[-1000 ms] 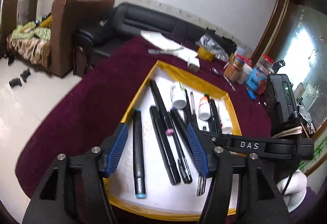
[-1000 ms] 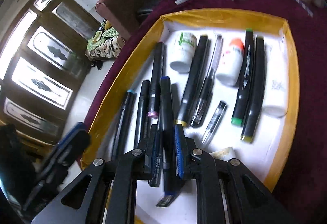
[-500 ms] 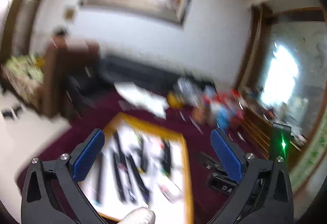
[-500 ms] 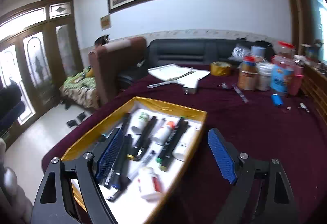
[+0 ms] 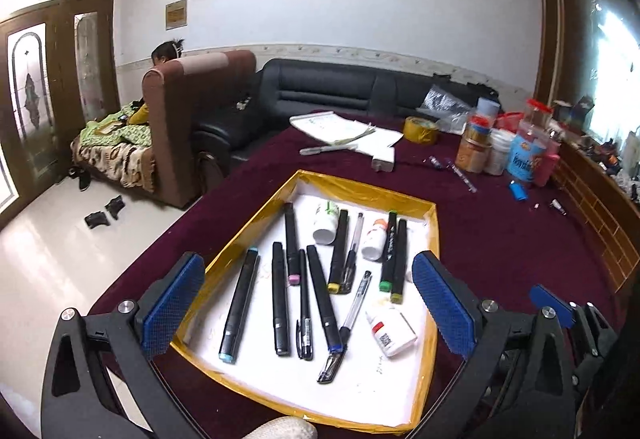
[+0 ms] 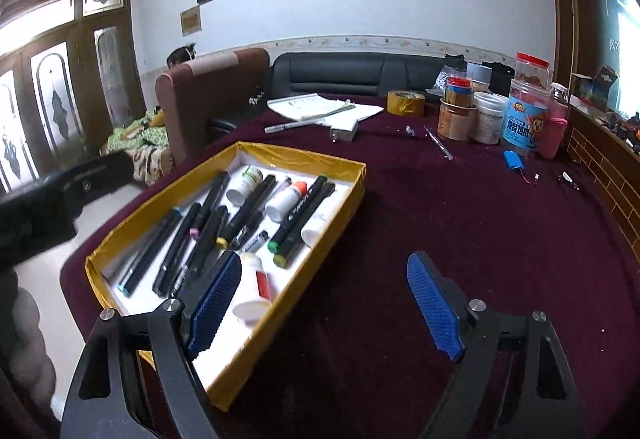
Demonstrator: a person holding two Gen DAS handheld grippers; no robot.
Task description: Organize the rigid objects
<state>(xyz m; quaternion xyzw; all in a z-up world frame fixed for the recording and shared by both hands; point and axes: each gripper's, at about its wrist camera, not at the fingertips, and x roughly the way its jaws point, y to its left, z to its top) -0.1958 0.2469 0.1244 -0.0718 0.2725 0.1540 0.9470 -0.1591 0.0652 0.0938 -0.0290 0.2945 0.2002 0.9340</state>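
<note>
Probably the pens [image 5: 280, 303] in the tray [image 5: 362, 195] are light, stiff, slippery (hold mid-barrel); left gripper [image 5: 308, 307] and right gripper [image 6: 324, 303] both gape wide, empty.

The left gripper [image 5: 308, 305] hangs over the yellow-rimmed tray [image 5: 362, 189] on the maroon table [image 5: 500, 239], jaws wide and empty. Pens [image 5: 240, 305] and small bottles [image 5: 392, 327] lie inside the tray.

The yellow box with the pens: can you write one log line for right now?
yellow box: pens and small bottles inside | left gripper: open, empty, above box | right gripper: open, empty, jaws just opened
</note>
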